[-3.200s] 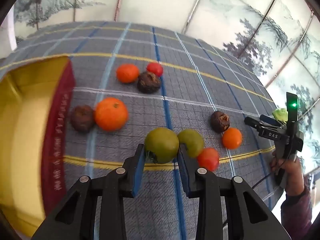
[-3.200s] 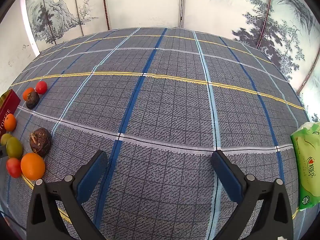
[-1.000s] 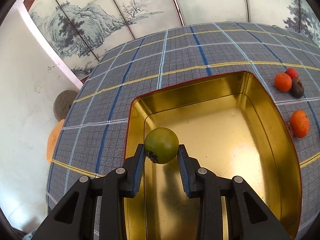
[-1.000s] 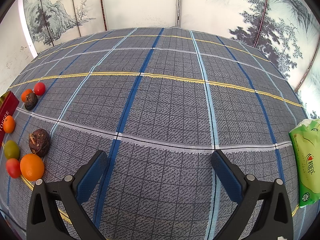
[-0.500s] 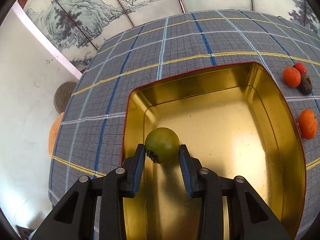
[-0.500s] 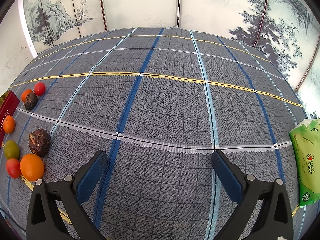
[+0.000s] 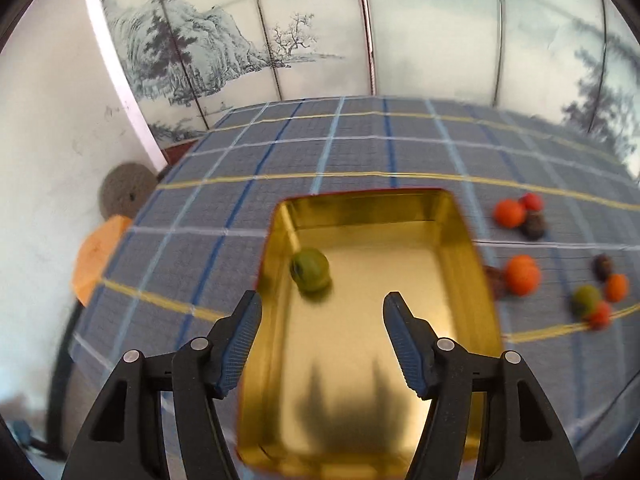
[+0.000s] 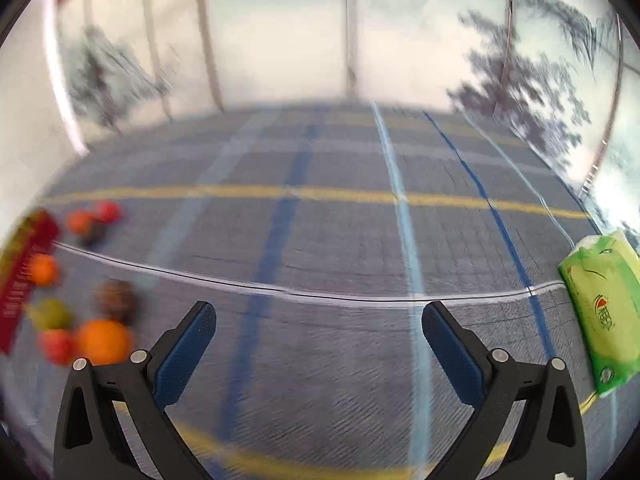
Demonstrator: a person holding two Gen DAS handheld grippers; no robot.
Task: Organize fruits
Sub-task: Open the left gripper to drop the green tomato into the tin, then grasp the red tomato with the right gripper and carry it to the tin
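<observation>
My left view: left gripper (image 7: 322, 308) jaws opening, nothing between them. Green fruit (image 7: 310, 270) lies free inside gold tin (image 7: 474, 280), near its left wall. Only this view shows tin's inside.

My right view: right gripper (image 8: 319, 322) spread wide, empty, over plaid table (image 8: 340, 240). Only here I see green wipes pack (image 8: 600, 308) at right edge. Tin's red side (image 8: 24, 280) at left edge.

Both views show loose fruits (image 7: 520, 274) on table, blurred.

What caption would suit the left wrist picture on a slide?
Opening left tongs above a gold tin with one green fruit inside; other fruits wait on the checked cloth.
</observation>
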